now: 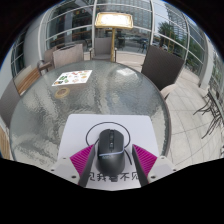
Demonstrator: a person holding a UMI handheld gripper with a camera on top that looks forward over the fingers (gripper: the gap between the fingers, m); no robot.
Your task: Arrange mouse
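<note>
A black computer mouse [111,146] lies on a white mat [88,128] printed with black characters along its near edge. The mat sits on a round glass table [45,115]. My gripper [112,152] is low over the mat with the mouse between its two fingers. The pink pads [88,158] meet the mouse's left and right sides, so the fingers are shut on it. The mouse's rear end is hidden below the fingers.
A white sheet with coloured marks [72,76] lies at the table's far left. Chairs stand round the table: one at the far left [66,55], a dark one at the far right [162,66]. Beyond them are another table [112,22] and large windows.
</note>
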